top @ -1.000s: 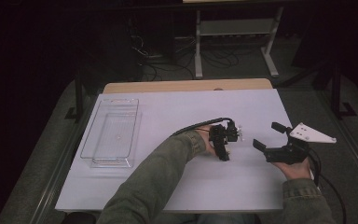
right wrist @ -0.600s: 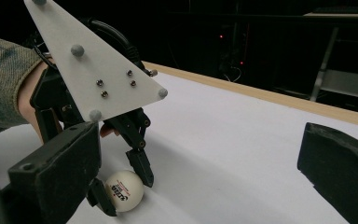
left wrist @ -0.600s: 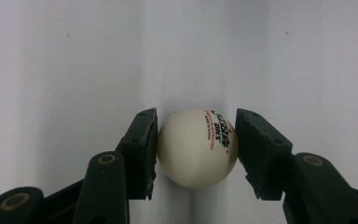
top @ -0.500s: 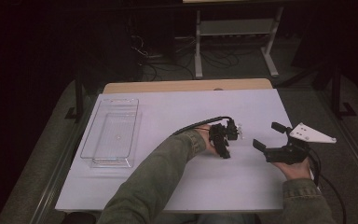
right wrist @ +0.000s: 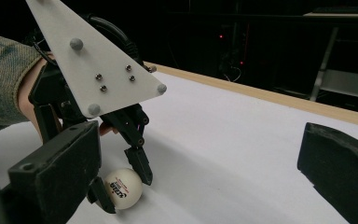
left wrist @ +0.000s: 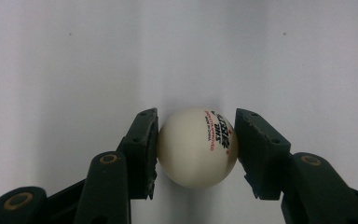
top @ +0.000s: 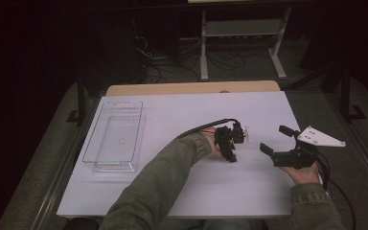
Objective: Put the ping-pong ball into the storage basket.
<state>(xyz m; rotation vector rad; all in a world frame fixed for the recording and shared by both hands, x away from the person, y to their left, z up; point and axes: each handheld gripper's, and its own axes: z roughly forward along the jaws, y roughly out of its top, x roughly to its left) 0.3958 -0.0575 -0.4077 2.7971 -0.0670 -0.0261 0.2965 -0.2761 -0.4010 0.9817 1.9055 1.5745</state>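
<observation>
We look down on a white surface (top: 182,191) whose far edge shows a strip of bare wood, set in a dark room where a pale metal rack (top: 242,33) and loose cables stand on the floor behind. A clear plastic tray (top: 114,136) lies near the surface's left edge, well apart from both hands.

Near the middle, the left hand-held gripper (top: 242,136) points down at the surface. Its jaws have just been closing, and we see them pressed against either side of a white table tennis ball (left wrist: 198,147), which rests on the surface and carries small red and black print. In the right gripper view the same ball (right wrist: 122,187) sits low between the two black fingers of the left hand-held gripper (right wrist: 121,189), under its grey three-cornered plate.

The right hand-held gripper (top: 278,139) hovers just to the right, near the surface's right edge, its jaws spread wide with nothing between them; in its own view they frame bare white surface, apart from the ball.

From above we can hardly make out the ball, a pale speck half covered by the left gripper's black body. The person's green sleeves (top: 158,187) are cut off at the bottom of the high view, and the room beyond the rack is too dark for us to read
</observation>
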